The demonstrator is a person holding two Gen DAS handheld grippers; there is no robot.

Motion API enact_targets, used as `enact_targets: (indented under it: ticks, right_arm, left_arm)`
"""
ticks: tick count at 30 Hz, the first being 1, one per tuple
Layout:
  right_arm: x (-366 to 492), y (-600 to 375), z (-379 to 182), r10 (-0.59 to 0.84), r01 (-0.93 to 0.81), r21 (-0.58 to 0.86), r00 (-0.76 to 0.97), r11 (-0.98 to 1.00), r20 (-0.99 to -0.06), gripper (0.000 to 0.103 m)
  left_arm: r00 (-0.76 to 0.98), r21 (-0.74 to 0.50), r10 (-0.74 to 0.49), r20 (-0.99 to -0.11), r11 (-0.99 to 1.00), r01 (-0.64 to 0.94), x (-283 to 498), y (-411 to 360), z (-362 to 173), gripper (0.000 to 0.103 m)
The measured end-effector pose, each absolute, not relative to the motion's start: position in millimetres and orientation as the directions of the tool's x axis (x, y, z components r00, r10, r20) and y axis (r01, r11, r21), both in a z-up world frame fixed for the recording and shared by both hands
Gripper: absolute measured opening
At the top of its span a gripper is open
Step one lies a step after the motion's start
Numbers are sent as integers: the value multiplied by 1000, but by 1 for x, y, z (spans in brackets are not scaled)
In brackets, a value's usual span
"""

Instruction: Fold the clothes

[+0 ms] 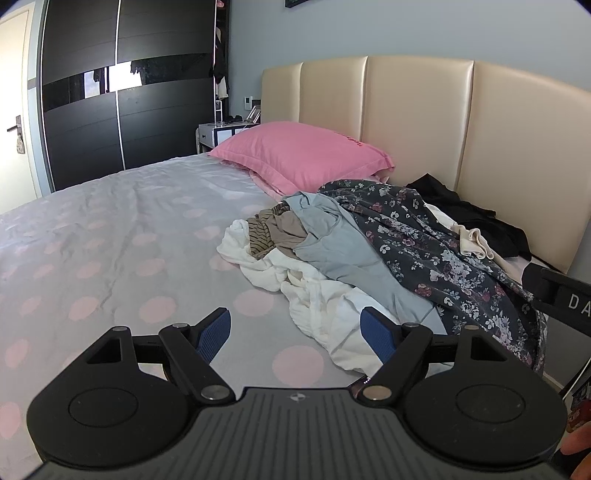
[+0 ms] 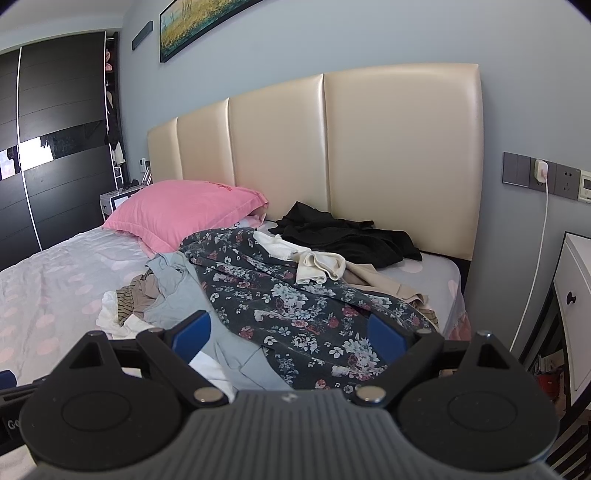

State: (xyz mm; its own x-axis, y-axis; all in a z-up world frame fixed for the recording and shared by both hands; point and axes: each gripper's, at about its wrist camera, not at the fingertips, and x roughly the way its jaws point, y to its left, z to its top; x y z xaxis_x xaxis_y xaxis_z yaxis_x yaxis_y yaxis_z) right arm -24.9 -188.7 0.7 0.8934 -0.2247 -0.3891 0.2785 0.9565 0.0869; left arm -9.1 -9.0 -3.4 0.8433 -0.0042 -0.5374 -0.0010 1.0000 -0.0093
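Hovering above the bed (image 1: 110,236), the left gripper (image 1: 295,334) points toward the headboard (image 1: 413,122) with its jaws spread wide and nothing between them; its blue pads (image 1: 216,332) hang over the grey sheet with pink dots, the right-hand pad just over the edge of a white garment (image 1: 314,306). The heap of clothes (image 1: 369,251) lies ahead and to the right: white cloth at the bottom, a brown striped piece (image 1: 266,232), a pale blue garment (image 1: 332,243), then a dark floral dress (image 1: 443,251), with a black garment (image 1: 461,210) against the headboard. A pink pillow (image 1: 303,155) sits behind the heap, and a dark sliding wardrobe (image 1: 122,99) stands at far left. At the right edge part of the other gripper shows the letters "DA". In the right wrist view, the right gripper (image 2: 290,334) is held over the near end of the heap, jaws likewise wide and empty, the floral dress (image 2: 295,295) and pale blue garment (image 2: 177,291) showing between its pads. A cream folded piece (image 2: 319,271) rests on the dress, the black garment (image 2: 347,236) beyond it. A white charger (image 2: 540,170) is plugged into a wall socket, its cable hanging down beside a white cabinet (image 2: 576,284). A framed picture (image 2: 199,22) hangs above the headboard. At the lower left edge the letters "Go" can be read.
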Motion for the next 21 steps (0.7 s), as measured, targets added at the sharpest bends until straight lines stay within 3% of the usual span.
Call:
enact_targets:
  ticks: [21]
  right_arm:
    - [-24,-190,0,-224,277,86,894,957,-389,93]
  left_arm:
    - [835,-13,-11,-550,1000,4,-8,-13,-1,77]
